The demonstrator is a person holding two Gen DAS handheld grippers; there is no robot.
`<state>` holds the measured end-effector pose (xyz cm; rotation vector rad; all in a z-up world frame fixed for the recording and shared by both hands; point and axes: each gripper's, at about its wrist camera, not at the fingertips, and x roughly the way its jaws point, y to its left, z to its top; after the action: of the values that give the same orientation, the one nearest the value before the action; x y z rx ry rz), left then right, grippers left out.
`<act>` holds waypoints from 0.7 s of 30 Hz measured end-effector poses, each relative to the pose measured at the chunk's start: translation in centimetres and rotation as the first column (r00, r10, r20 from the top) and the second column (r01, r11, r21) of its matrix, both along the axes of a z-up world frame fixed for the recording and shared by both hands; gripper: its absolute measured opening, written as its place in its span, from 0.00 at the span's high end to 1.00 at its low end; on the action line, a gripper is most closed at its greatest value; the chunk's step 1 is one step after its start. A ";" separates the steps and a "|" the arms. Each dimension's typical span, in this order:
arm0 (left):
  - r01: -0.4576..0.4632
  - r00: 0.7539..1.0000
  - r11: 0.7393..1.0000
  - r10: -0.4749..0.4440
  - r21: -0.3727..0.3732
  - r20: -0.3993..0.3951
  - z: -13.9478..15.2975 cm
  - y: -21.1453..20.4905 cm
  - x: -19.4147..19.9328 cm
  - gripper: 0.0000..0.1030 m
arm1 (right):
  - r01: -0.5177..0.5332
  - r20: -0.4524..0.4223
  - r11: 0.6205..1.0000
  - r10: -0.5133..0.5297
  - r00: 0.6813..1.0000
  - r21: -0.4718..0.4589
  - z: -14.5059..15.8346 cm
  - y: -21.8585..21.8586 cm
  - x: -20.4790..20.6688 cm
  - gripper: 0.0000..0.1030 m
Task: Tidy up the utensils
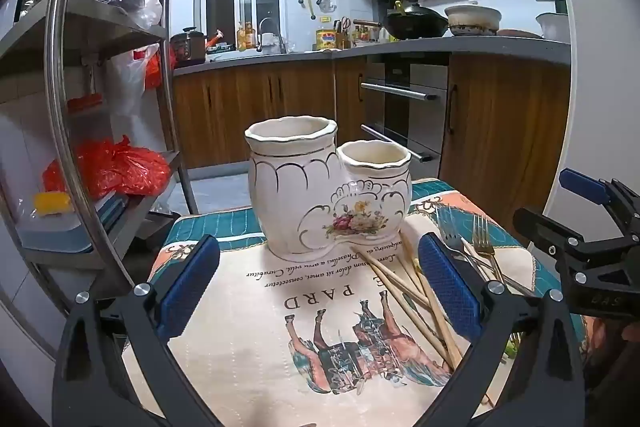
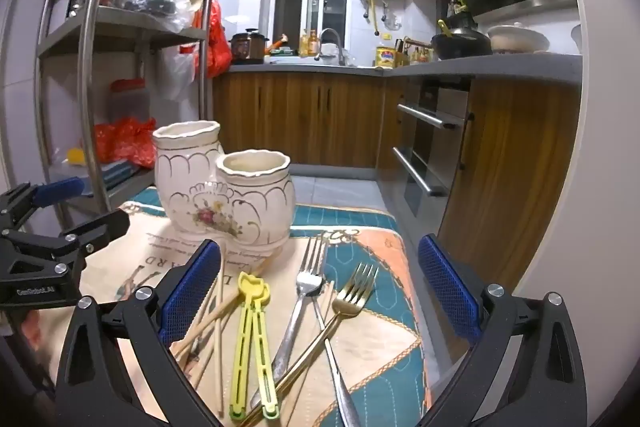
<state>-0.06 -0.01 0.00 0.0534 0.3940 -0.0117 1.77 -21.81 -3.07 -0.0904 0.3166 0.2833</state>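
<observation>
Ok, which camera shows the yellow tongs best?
The right wrist view: the yellow tongs lie in full between the open right gripper's fingers, beside the chopsticks and forks. The left wrist view shows almost nothing of them; that gripper's finger hides the spot.

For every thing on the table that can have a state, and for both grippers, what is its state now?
Ceramic holder: upright, both cups look empty.
Chopsticks: loose, crossed on the cloth.
Yellow tongs: lying flat, arms together.
Forks: lying flat, overlapping.
Left gripper: jaws open, empty.
Right gripper: jaws open, empty.
</observation>
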 end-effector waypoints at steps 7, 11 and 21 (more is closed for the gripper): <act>0.001 1.000 1.000 -0.001 0.000 0.002 0.1 0.1 -0.3 0.05 | -0.001 -0.017 1.000 0.001 1.000 -0.003 -0.1 0.1 0.1 0.05; 0.000 1.000 1.000 0.000 0.002 -0.001 0.2 0.2 -0.6 0.05 | -0.001 -0.020 1.000 0.001 1.000 -0.005 -0.1 0.1 0.1 0.05; -0.003 1.000 1.000 0.003 0.010 -0.003 0.3 0.2 -0.6 0.05 | 0.000 -0.023 1.000 0.000 1.000 -0.011 -0.2 0.2 0.1 0.05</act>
<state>-0.64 0.19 0.30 0.0630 0.3968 -0.0069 1.89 -21.61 -3.26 -0.0977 0.3406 0.2832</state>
